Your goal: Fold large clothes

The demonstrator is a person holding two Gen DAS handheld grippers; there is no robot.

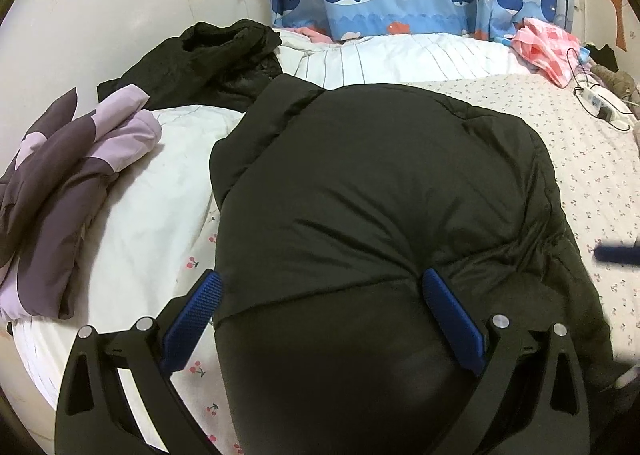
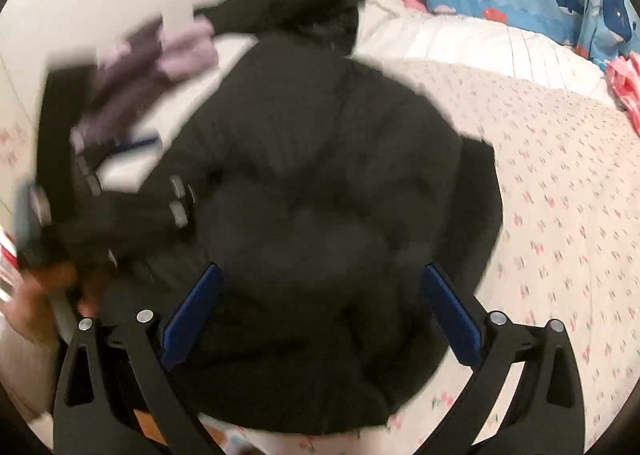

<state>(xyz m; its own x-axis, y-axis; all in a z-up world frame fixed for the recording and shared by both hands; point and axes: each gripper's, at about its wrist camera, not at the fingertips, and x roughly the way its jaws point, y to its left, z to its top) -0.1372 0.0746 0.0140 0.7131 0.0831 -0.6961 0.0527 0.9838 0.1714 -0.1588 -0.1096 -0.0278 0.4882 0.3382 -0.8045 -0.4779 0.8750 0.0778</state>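
A big black puffer jacket [image 1: 376,191] lies folded in a thick bundle on the bed. My left gripper [image 1: 320,291] is open, its blue fingers [image 1: 448,315] spread wide, low over the jacket's near end. The right wrist view is blurred; there the same jacket [image 2: 320,175] fills the middle. My right gripper [image 2: 320,287] is open above its near part, holding nothing. The left gripper also shows in the right wrist view [image 2: 136,159] at the jacket's left side. A blue fingertip of the right gripper shows at the right edge of the left wrist view [image 1: 616,253].
A purple and lilac garment [image 1: 68,191] lies on a white pillow [image 1: 168,191] at left. Another black garment [image 1: 208,59] is heaped behind it. A white striped quilt [image 1: 400,55], pink cloth [image 1: 548,47] and a power strip [image 1: 600,103] lie at the back. Floral sheet [image 1: 592,175] at right.
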